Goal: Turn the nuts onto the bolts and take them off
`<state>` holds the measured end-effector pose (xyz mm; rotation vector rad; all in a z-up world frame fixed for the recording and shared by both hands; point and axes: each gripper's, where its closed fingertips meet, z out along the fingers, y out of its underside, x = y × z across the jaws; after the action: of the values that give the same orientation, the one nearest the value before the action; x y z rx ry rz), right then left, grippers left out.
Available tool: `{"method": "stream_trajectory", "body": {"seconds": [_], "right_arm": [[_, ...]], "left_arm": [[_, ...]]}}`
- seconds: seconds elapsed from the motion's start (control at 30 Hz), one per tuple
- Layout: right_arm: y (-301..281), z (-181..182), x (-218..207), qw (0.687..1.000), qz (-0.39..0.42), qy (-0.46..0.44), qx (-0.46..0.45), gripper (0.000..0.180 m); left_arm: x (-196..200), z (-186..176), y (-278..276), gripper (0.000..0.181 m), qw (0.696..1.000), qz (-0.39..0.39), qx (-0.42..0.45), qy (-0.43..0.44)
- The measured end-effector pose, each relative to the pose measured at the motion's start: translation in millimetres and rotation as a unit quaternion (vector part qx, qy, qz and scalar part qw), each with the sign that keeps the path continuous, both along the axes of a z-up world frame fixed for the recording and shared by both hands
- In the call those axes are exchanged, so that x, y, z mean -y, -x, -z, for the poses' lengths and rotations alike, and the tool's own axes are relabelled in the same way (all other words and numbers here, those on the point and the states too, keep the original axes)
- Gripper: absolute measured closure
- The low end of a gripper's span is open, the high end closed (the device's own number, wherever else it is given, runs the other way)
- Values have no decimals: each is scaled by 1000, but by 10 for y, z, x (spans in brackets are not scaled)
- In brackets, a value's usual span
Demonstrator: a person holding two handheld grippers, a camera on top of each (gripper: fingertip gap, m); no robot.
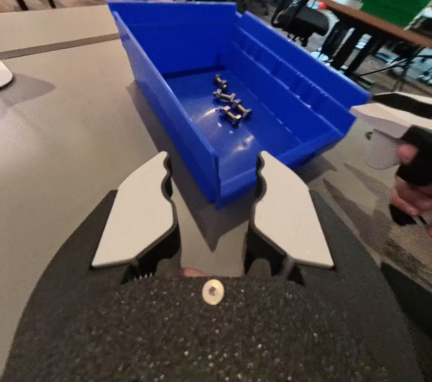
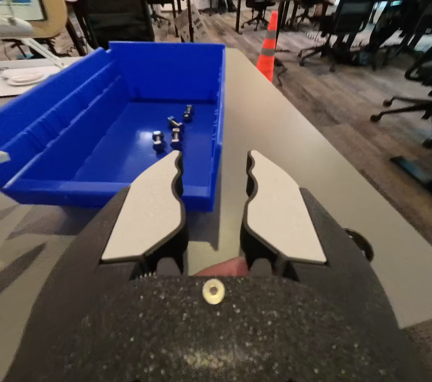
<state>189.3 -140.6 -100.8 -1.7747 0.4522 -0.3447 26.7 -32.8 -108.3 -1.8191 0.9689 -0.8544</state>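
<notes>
Resting on the grey counter (image 1: 70,136), a blue plastic bin (image 1: 182,47) holds four short metal bolts (image 1: 230,100) with nuts threaded on them, lying loose in a small cluster on the bin floor toward its far end. In the right wrist view the same bolts (image 2: 174,128) lie nearer the bin's (image 2: 168,71) right wall than its left, two side by side closest to the camera and two farther back.

The left hand-held gripper (image 1: 213,160) hovers at the near end of the bin with its two pale fingers (image 1: 140,214) spread wide and nothing between them; the bin's near corner shows through the gap. The right hand-held gripper (image 2: 214,157) is likewise spread apart and holds nothing, its left finger (image 2: 152,211) overlapping the bin's near right corner in the view and its right finger over bare counter (image 2: 280,136). Whether either gripper touches the bin is hard to judge from these angles.

At the right edge of the left wrist view, a blurred hand in a dark sleeve (image 1: 413,174) appears beside the bin, probably the one gripping the other tool. Beyond the counter stand an orange traffic cone (image 2: 268,47), black office chairs (image 2: 350,19) and other desks (image 1: 374,17).
</notes>
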Motion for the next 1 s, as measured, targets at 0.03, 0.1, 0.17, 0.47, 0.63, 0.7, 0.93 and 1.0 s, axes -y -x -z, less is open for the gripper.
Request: {"method": "stream_trajectory", "body": {"seconds": [0.03,0.1,0.17,0.47,0.63,0.7,0.93,1.0], "right_arm": [[-37,73,-50,1000,-5,3,-20,130],[-37,164,-177,998,-31,-7,-63,139],[-29,200,-275,995,-48,-15,-90,162],[187,-140,-302,998,-1,-53,-34,176],[788,-588,-286,992,-33,-122,3,176],[1098,-741,-338,988,-59,-143,12,176],[2281,-731,-916,974,-185,-130,-12,175],[2574,-618,-1122,970,-214,-110,-20,175]], "left_arm": [[-41,78,-84,113,1000,-13,-11,3],[-136,214,-178,123,999,-42,-31,10],[-198,250,-211,149,998,-58,-34,6],[-318,-93,129,175,989,-131,-8,-64],[-260,-535,754,175,979,-154,27,-126],[-253,-672,1099,175,973,-174,28,-149],[-383,-637,2461,173,952,-270,0,-147],[-468,-524,2785,174,946,-296,-11,-133]]}}
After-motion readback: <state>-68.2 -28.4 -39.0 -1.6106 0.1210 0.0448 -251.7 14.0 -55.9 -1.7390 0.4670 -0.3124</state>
